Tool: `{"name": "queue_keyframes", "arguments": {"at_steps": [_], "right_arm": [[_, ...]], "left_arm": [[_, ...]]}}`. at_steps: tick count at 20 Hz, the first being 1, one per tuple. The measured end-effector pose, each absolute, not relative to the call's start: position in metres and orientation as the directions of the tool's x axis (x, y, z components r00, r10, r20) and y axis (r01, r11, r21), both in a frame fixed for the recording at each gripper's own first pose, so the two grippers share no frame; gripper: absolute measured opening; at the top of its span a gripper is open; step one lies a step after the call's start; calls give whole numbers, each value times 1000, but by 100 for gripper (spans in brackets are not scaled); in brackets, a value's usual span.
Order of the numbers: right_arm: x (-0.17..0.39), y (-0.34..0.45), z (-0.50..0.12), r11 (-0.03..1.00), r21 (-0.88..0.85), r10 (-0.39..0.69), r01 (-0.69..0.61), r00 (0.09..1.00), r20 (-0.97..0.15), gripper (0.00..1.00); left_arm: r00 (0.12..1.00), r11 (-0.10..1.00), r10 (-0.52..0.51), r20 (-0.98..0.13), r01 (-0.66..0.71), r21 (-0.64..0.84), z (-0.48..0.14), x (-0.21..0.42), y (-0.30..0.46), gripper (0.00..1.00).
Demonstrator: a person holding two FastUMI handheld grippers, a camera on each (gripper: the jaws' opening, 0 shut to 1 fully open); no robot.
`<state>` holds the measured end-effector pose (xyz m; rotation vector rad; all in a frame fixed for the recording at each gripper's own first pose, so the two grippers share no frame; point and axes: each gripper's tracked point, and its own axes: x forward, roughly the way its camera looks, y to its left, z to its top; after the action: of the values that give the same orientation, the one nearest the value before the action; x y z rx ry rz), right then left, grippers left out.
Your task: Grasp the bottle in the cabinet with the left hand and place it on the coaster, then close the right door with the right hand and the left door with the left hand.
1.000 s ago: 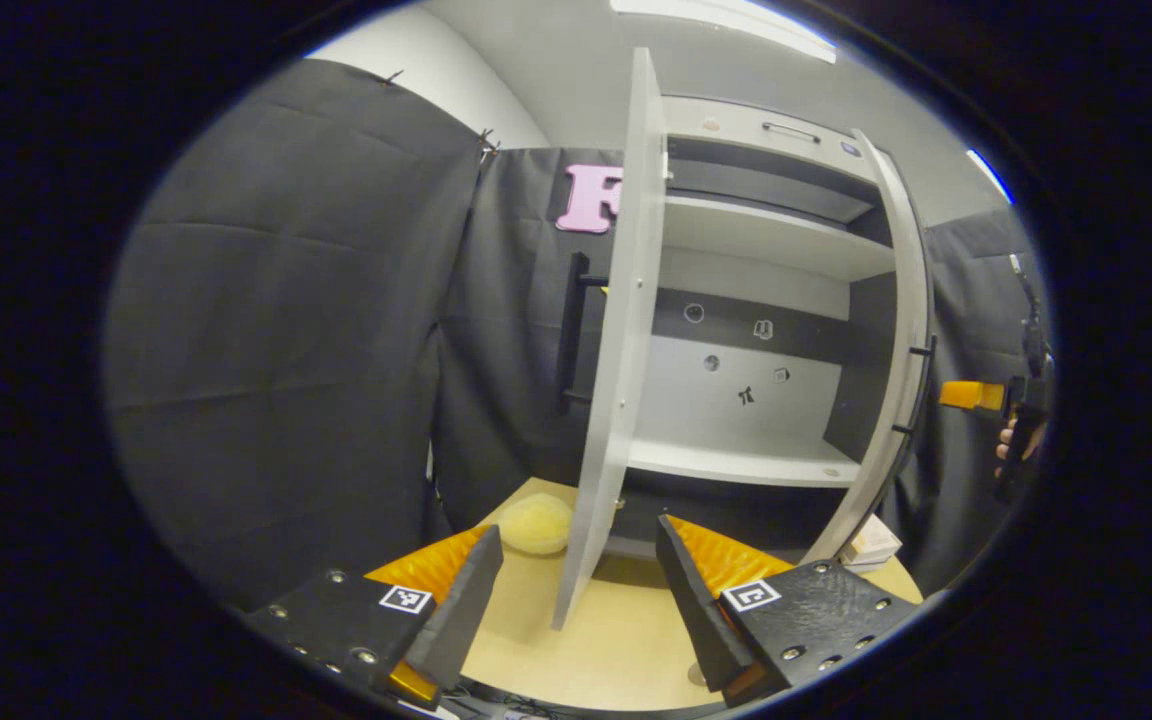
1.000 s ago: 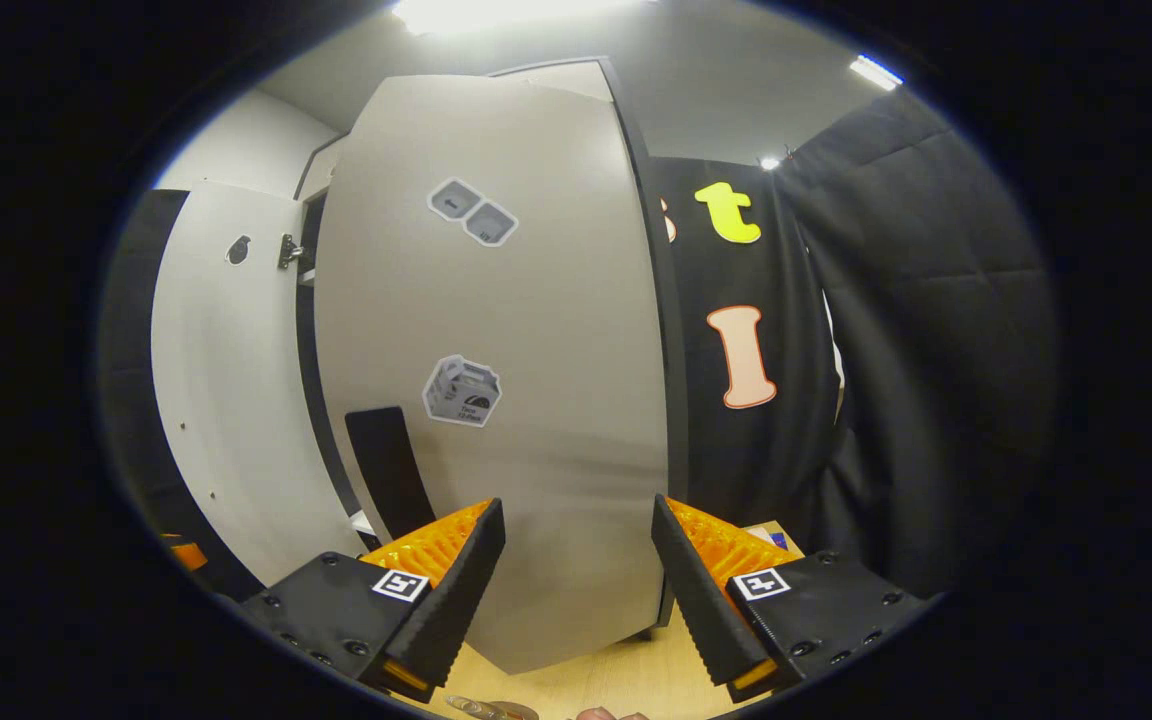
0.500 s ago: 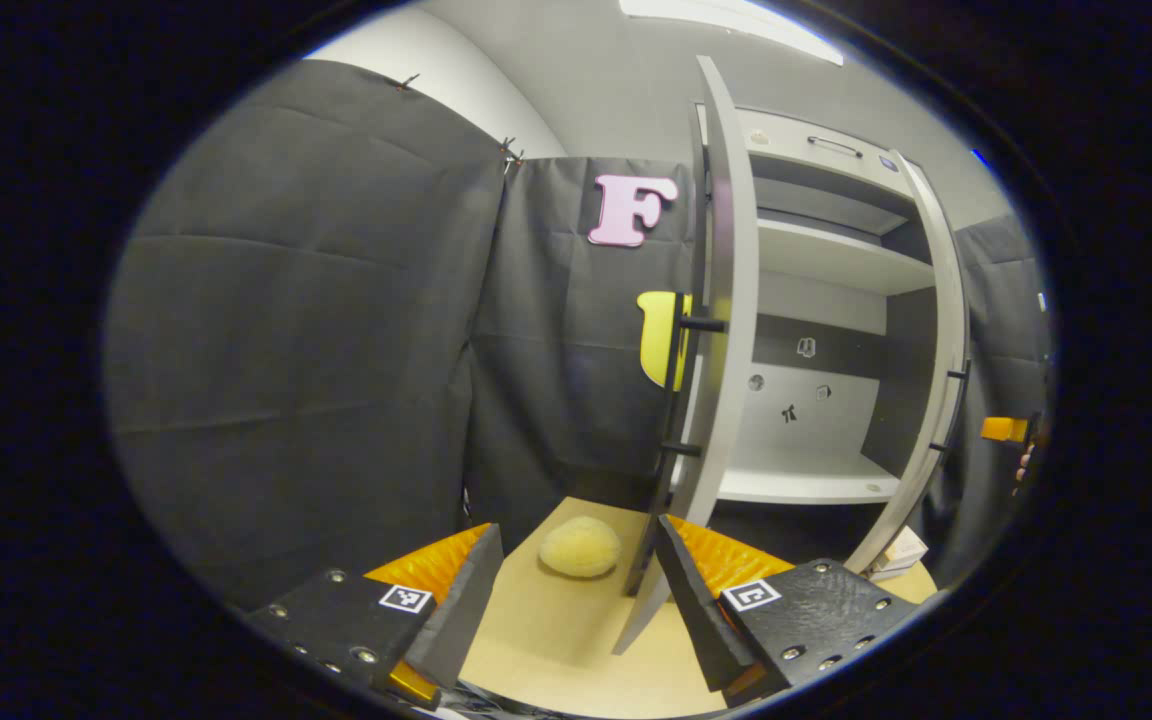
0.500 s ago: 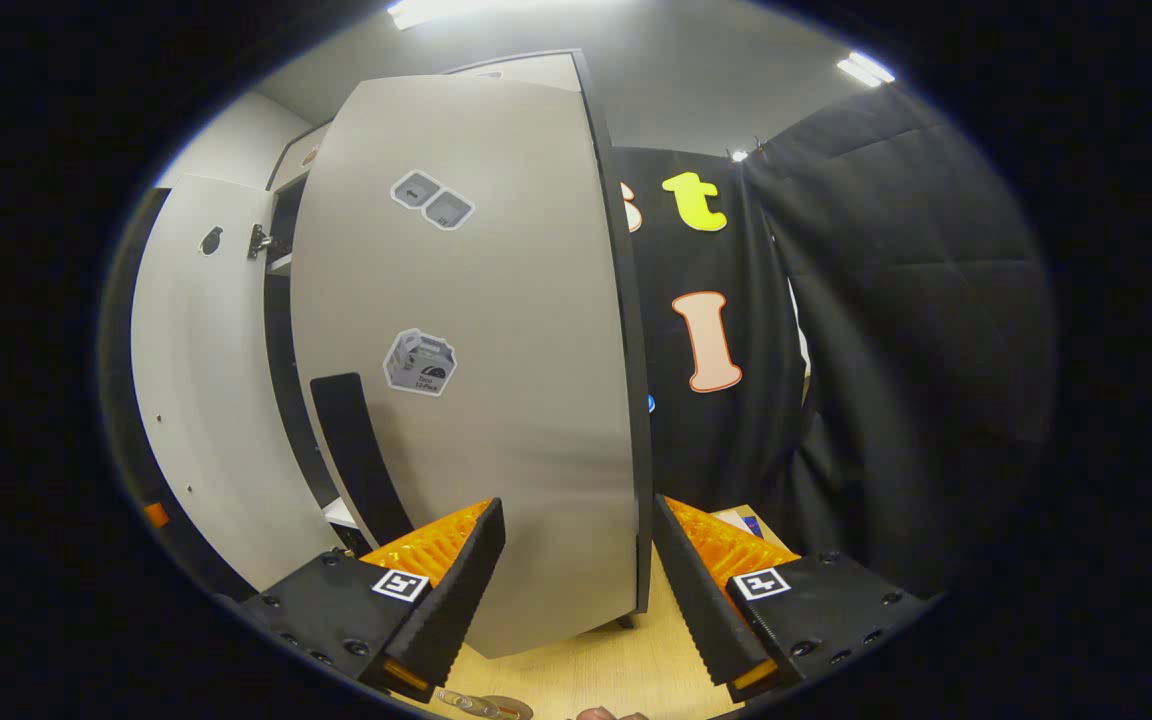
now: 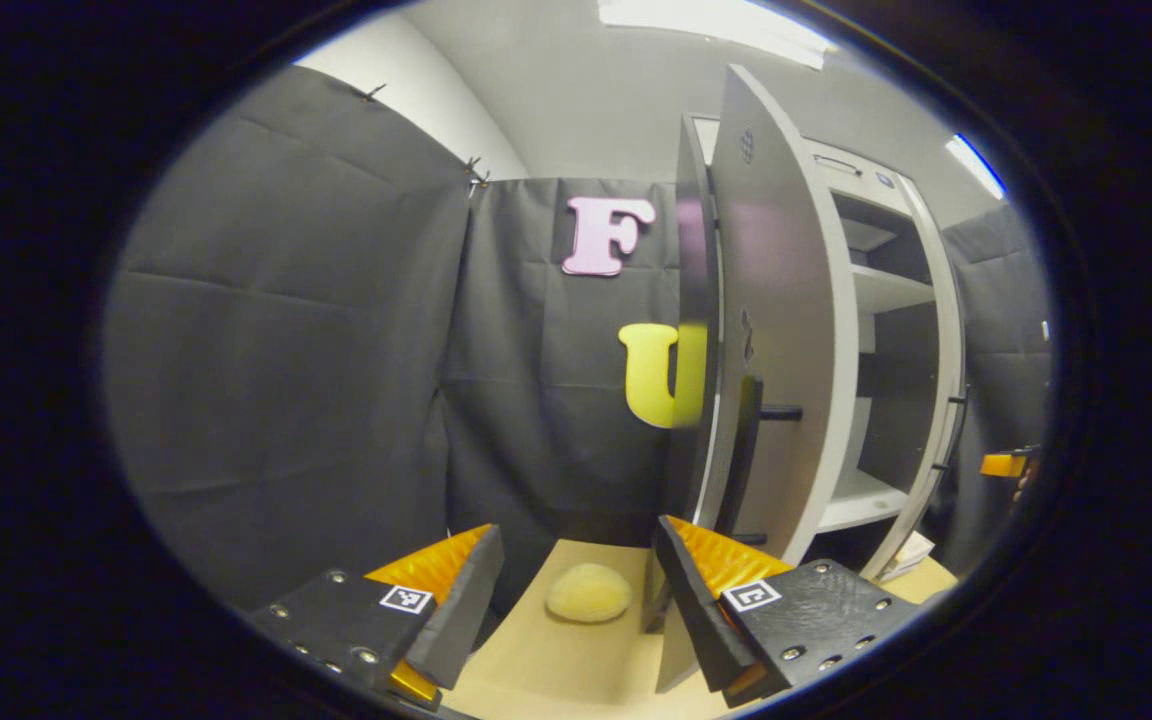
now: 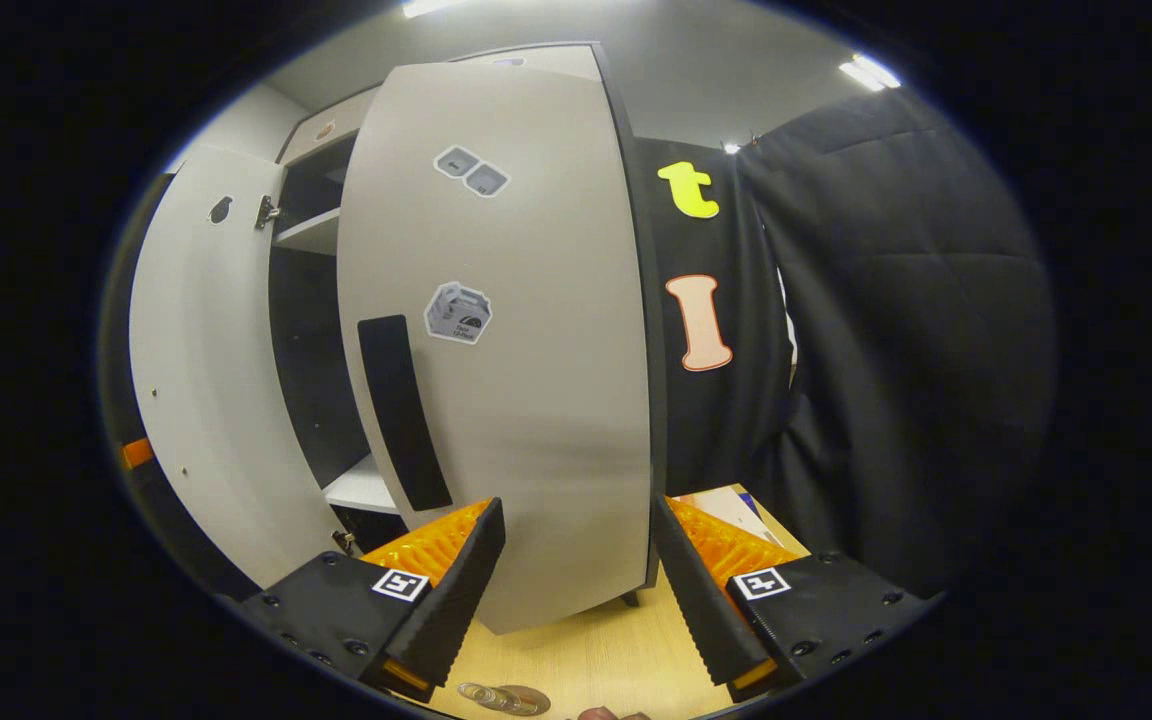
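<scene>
- Left gripper [image 5: 576, 590]: jaws wide apart, holding nothing, beside grey cabinet left door [image 5: 786, 330].
- Right gripper [image 6: 576, 590]: jaws spread, empty, facing grey right door [image 6: 526, 350], part-open.

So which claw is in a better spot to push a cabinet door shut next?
Probably the right claw. It is open, and the right door's lower edge sits just ahead between its fingers. The left claw is open beside the left door, whose edge is by one finger.
</scene>
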<state>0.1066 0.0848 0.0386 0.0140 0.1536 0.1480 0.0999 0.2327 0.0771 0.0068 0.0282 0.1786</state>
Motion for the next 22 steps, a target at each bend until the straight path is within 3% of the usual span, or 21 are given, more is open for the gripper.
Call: {"name": "queue_keyframes", "arguments": {"at_steps": [6, 9, 22], "right_arm": [[89, 72, 41, 999, 9, 52, -51, 990, -128, 91], [85, 61, 39, 1000, 14, 22, -20, 992, -127, 95], [77, 47, 27, 998, -32, 57, -63, 988, -142, 92]], "left_arm": [[998, 998, 49, 25, -50, 43, 104, 145, 225, 89], [999, 997, -17, 48, 13, 77, 114, 154, 208, 90], [1000, 996, -1, 12, 0, 85, 116, 152, 165, 88]]}}
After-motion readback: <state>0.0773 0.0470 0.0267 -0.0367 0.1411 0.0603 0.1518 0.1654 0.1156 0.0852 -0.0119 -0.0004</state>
